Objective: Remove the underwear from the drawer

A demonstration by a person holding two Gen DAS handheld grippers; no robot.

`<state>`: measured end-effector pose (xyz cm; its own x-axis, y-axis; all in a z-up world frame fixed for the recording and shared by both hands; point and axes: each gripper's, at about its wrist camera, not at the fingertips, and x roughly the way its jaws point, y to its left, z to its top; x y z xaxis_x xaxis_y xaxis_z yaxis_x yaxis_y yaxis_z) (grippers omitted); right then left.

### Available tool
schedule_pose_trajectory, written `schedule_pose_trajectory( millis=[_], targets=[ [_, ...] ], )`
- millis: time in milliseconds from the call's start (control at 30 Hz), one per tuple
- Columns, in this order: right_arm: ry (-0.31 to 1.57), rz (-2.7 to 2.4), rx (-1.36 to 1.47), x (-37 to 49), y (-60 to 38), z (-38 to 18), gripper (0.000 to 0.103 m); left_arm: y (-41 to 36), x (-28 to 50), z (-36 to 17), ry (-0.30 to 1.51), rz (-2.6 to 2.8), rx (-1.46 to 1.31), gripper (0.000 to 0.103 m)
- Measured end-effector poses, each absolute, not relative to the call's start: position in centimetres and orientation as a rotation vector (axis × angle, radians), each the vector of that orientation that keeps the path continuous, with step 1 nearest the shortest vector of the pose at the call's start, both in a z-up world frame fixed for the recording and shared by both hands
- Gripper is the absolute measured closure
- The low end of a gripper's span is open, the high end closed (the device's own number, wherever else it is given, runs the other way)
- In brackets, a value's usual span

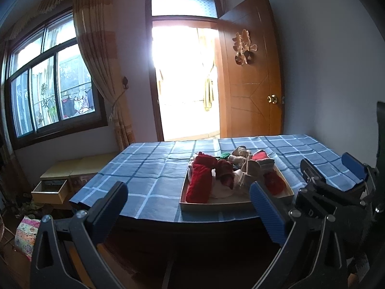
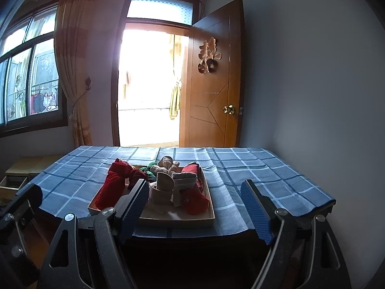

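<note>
Underwear (image 2: 113, 187) lies rolled and piled in the drawer (image 2: 178, 222) at the lower middle of the frame, set on the checked worktop (image 2: 252, 168) for easy reach, while the left hand-held gripper (image 1: 190, 207) and right hand-held gripper (image 2: 195, 207) wait before it, both released and empty.

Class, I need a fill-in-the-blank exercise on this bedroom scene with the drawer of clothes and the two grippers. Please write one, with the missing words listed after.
1. The drawer tray of rolled underwear rests on a blue ____ cloth.
2. Both the left gripper and the right gripper have their jaws ____.
3. The wooden door behind the table stands ____.
4. The largest rolled garment at the tray's left is ____.

Missing words: checked; open; open; red
</note>
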<state>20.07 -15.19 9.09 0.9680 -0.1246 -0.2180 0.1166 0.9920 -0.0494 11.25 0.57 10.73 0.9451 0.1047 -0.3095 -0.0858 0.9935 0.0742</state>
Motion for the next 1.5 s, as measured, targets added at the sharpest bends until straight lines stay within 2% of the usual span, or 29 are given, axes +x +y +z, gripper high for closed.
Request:
schedule_pose_trajectory(
  millis=[1500],
  targets=[
    [0.220,-0.119,-0.039,19.8,-14.7,9.0,0.022,0.4,10.4,11.1,0.289,0.072,0.066,0.000]
  ],
)
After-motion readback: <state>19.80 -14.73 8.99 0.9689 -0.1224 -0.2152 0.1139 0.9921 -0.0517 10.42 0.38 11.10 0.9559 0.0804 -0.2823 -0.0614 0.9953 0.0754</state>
